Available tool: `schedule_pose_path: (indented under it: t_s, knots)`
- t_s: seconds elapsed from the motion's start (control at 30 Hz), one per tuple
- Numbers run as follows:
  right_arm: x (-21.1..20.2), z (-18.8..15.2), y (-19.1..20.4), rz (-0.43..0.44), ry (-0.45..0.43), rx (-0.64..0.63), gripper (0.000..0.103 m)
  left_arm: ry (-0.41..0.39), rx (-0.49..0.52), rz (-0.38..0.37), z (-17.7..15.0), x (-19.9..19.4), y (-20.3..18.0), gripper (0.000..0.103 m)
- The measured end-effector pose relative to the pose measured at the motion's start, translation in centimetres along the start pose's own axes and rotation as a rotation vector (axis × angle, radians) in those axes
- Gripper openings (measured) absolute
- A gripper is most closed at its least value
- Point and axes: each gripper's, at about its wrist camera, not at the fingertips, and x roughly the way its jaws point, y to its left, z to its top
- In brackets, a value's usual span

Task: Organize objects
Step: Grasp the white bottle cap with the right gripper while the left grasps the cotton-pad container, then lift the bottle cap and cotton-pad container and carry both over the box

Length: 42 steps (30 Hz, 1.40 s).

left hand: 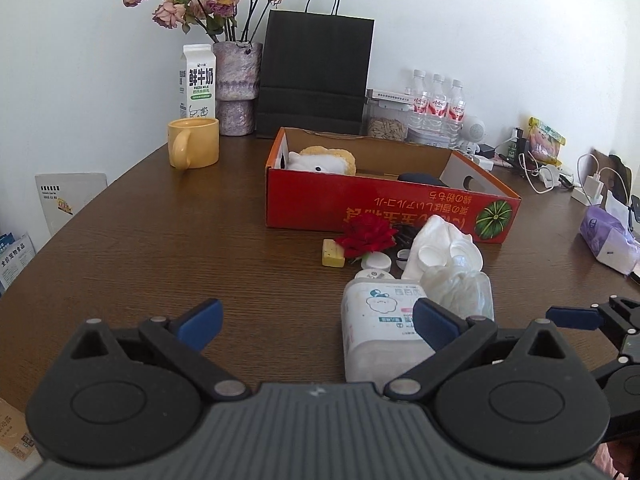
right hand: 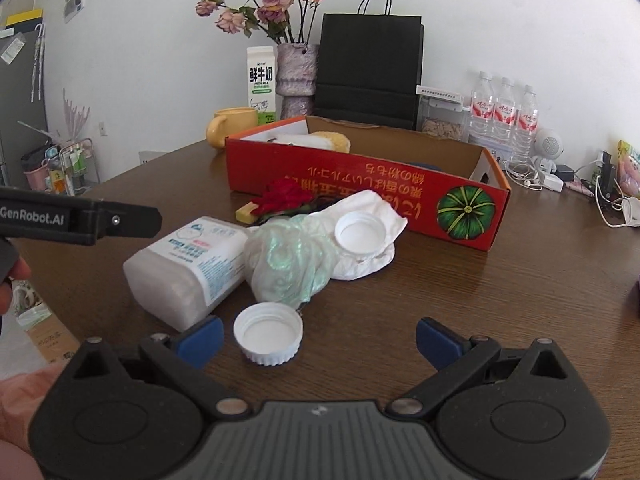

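Here, two white caps loose.

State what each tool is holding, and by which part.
Nothing is held. The left tool and the right tool are both open and empty above the table.

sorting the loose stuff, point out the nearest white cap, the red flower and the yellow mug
white cap (right hand: 268, 334), right wrist view, on its hollow inside.
red flower (left hand: 366, 238), left wrist view, on the middle of the petals.
yellow mug (left hand: 198, 144), left wrist view, on its side wall.
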Motion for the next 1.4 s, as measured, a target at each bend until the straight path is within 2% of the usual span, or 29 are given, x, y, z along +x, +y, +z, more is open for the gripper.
schedule_pose_path:
  t_s: [0.17,0.27,0.4,0.53,0.57,0.8,1.03,1.1,1.2,1.23,1.4]
  knots:
    - [0.7,0.0,0.3,0.010,0.009,0.014,0.102,0.007,0.020,-0.014,-0.2,0.2,-0.7,0.103]
    - [1.1,0.0,0.5,0.023,0.015,0.018,0.093,0.023,0.022,-0.020,-0.3,0.7,-1.0,0.103]
    - [1.6,-0.1,1.0,0.062,0.027,0.019,0.072,0.035,0.028,-0.026,-0.5,1.0,-1.2,0.103]
    - [1.5,0.0,1.4,0.092,0.015,0.014,0.043,0.046,0.032,-0.032,-0.6,1.5,-1.5,0.103]
    - [1.5,0.0,1.4,0.101,0.014,0.017,0.040,0.050,0.033,-0.035,-0.6,1.6,-1.6,0.103]
    - [1.3,-0.2,1.1,0.102,0.005,0.036,0.039,0.081,0.050,-0.072,-0.4,3.1,-3.3,0.103]
    - [1.2,-0.5,0.4,0.083,-0.001,0.046,0.039,0.109,0.035,-0.046,-0.5,5.0,-4.1,0.102]
    - [1.1,-0.5,0.2,0.078,-0.003,0.050,0.039,0.116,0.032,-0.041,-0.6,5.5,-4.2,0.097]
    - [1.1,-0.6,0.1,0.077,-0.005,0.051,0.039,0.141,0.021,-0.044,-0.9,6.3,-4.3,0.077]
    - [1.1,-0.6,0.1,0.076,-0.006,0.050,0.039,0.125,0.027,-0.035,-1.0,6.2,-4.4,0.068]
    - [1.1,-0.6,0.1,0.076,-0.007,0.051,0.039,0.111,0.019,-0.034,-1.2,5.9,-4.3,0.067]
